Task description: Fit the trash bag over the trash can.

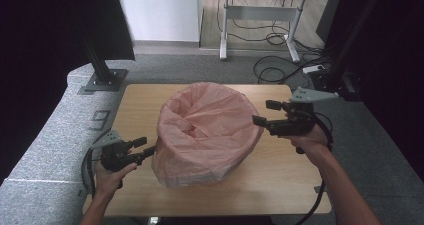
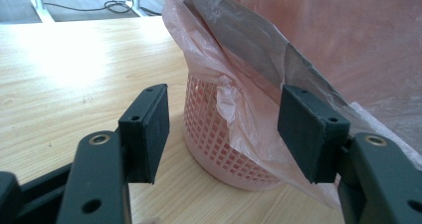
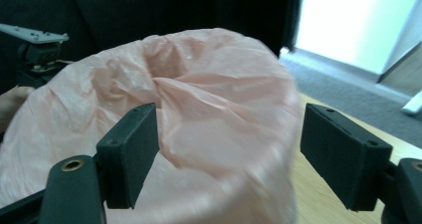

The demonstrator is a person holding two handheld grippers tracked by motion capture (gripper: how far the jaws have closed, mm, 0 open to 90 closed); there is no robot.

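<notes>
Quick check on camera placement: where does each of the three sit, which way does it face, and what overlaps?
High view: above the person's side, looking forward and down on the wooden table; both forearms enter from the bottom, left gripper and right gripper open on either side of the pink bag.
Left gripper view: rides low near the tabletop, looks along its open jaws at the mesh basket under the bag.
Right gripper view: higher, looks along its open jaws across the bag's top toward the left gripper.
Shared: all three show the bag.
</notes>
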